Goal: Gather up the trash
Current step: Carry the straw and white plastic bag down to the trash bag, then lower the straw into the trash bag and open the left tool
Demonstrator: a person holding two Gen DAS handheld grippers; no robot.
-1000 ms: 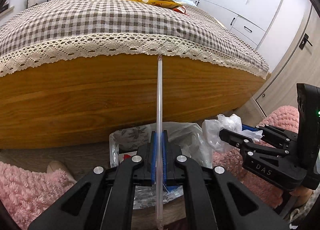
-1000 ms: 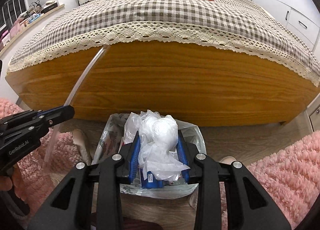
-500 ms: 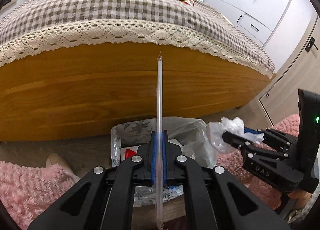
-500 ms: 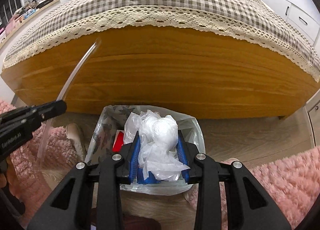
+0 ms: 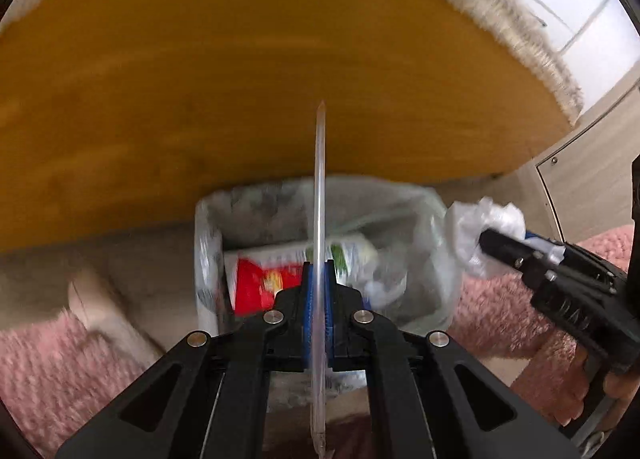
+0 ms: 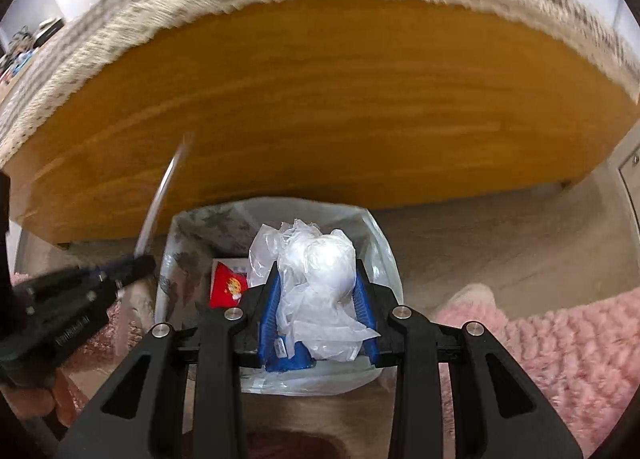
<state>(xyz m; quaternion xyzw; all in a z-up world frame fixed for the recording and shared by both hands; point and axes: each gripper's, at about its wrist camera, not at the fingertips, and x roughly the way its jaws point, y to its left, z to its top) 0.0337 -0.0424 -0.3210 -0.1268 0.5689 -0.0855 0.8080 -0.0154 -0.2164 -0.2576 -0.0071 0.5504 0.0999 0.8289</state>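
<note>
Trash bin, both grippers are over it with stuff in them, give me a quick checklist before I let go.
1. Left gripper shut on the clear strip: ok.
2. Right gripper shut on the crumpled plastic wrap: ok.
3. Trash bin mouth open, liner in place: ok.
4. Wrap directly above the opening: ok in the right wrist view.
5. Long strip will clear the rim: cannot tell.
6. Room left in the bin above the red packet: ok.

Long thin clear plastic strip (image 5: 320, 195) standing edge-on, clamped between blue pads, tip reaching up across the wooden bed board. Crumpled ball of white translucent plastic film (image 6: 320, 283) sitting squeezed between blue pads, hanging above the bin. Bag-lined small waste bin (image 6: 376, 243) standing open on the floor, holding a red-and-white packet (image 5: 256, 283).
</note>
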